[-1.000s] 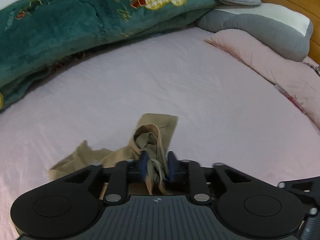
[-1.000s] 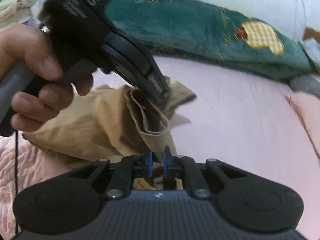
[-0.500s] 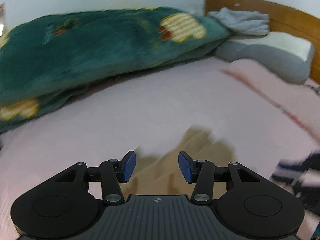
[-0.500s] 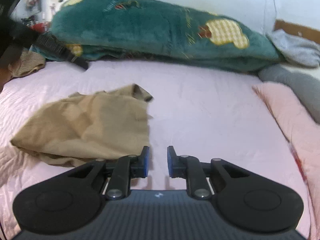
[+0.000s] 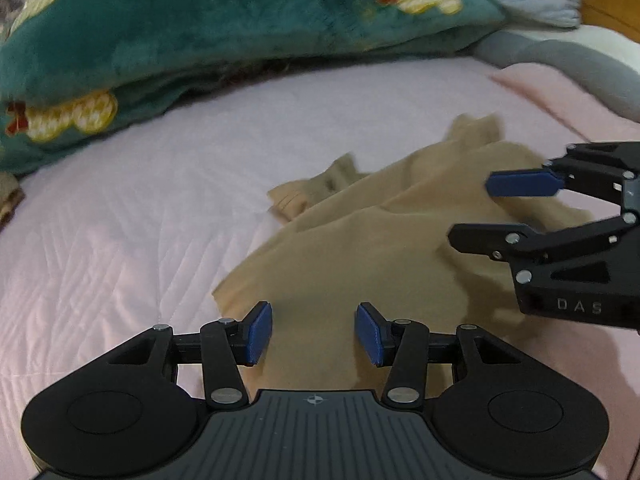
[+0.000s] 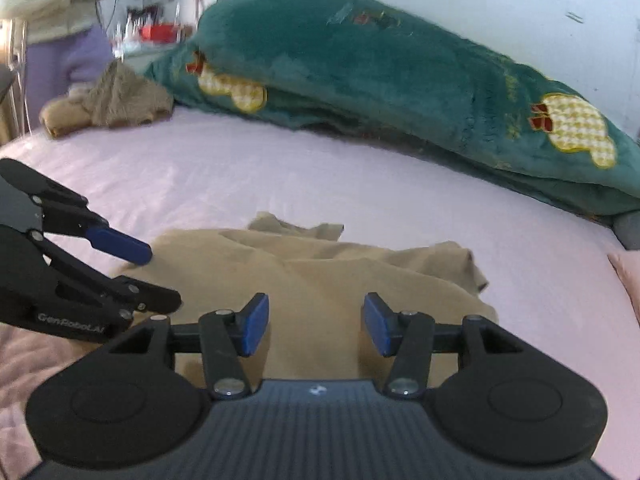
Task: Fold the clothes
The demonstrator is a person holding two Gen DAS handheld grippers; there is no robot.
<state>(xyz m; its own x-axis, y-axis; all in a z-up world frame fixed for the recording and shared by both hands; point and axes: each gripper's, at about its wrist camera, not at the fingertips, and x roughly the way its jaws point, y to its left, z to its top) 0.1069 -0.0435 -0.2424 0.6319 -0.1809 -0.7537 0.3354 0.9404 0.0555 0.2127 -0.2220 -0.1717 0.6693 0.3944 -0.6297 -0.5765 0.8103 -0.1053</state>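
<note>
A tan garment [image 5: 360, 248] lies crumpled on the pink bed sheet [image 5: 140, 208], with folds and a small flap sticking out at its far edge. My left gripper [image 5: 314, 332] hovers open over the near part of the cloth, nothing between its blue pads. In the right wrist view the same tan garment [image 6: 320, 276] spreads below my right gripper [image 6: 316, 324], which is open too and holds nothing. Each gripper shows in the other's view: the right gripper [image 5: 496, 210] at the right side, the left gripper [image 6: 156, 276] at the left side.
A thick green blanket [image 6: 400, 80] with yellow patches runs along the far side of the bed. Grey and pink pillows [image 5: 560, 64] and a wooden headboard [image 5: 600, 0] lie to the right. A brown furry item [image 6: 108, 104] sits at the bed's far left, with a person [image 6: 60, 12] behind it.
One second ago both grippers were shut on the lifted tan garment. They let it go, it dropped onto the sheet, and both now stand wide open above it.
</note>
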